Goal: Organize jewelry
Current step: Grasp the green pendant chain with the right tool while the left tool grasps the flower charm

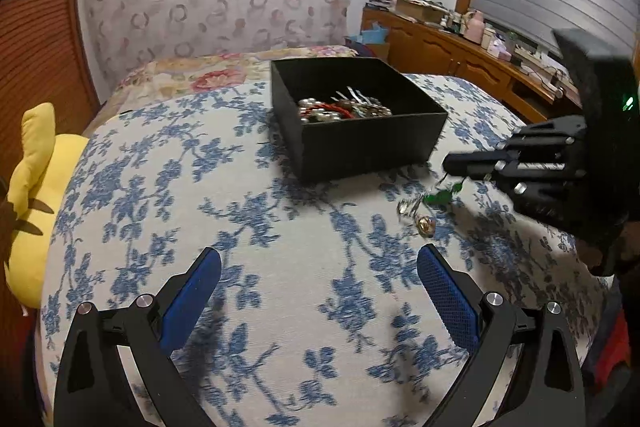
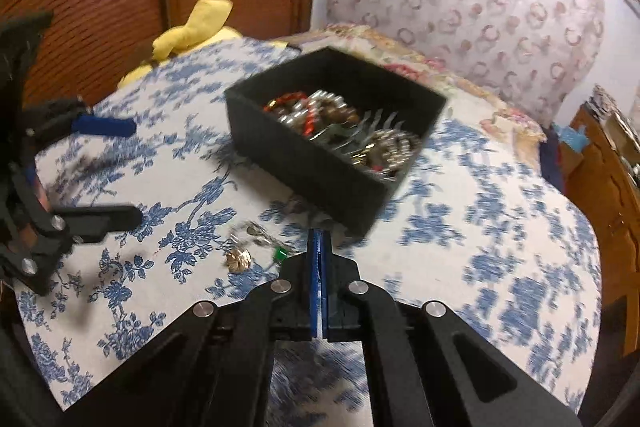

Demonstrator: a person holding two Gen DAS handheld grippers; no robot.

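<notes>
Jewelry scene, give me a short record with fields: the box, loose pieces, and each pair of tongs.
surface: blue floral cloth
box: black box, open, jewelry piled inside
loose pieces: small cluster with green bead on the cloth in front of the box, blurred
left tongs: open, empty, above the cloth
right tongs: shut, tips by the loose cluster; whether they pinch anything is unclear
</notes>
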